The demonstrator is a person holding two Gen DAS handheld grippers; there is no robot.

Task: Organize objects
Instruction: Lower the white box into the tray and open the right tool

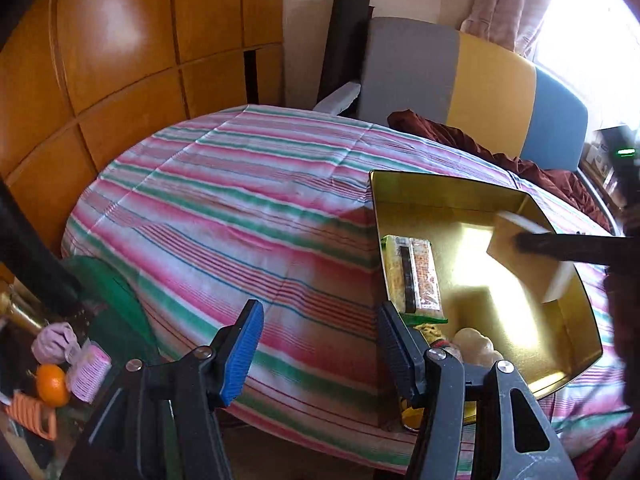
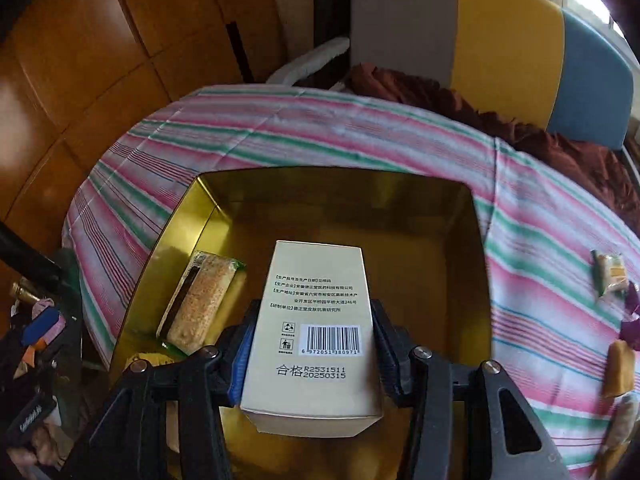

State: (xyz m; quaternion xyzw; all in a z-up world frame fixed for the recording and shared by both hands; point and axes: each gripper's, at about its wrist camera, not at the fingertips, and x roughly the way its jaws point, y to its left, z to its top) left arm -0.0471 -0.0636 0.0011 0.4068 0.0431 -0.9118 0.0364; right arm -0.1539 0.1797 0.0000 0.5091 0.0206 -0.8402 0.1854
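Right hand-held gripper [image 2: 312, 354] clamped on pale cardboard box with barcode [image 2: 316, 320], over gold metal tray [image 2: 476, 240] on striped bed [image 2: 280, 140]. Cracker packet [image 2: 198, 300] inside at 9 o'clock. Left hand-held gripper [image 1: 320, 348] apart, empty.

blurred: cream box [image 1: 528, 256] | cut off: snack packets [image 2: 618, 364] at right edge

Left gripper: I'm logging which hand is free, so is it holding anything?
No, the left gripper stands open above the striped bedspread with nothing between its pads.
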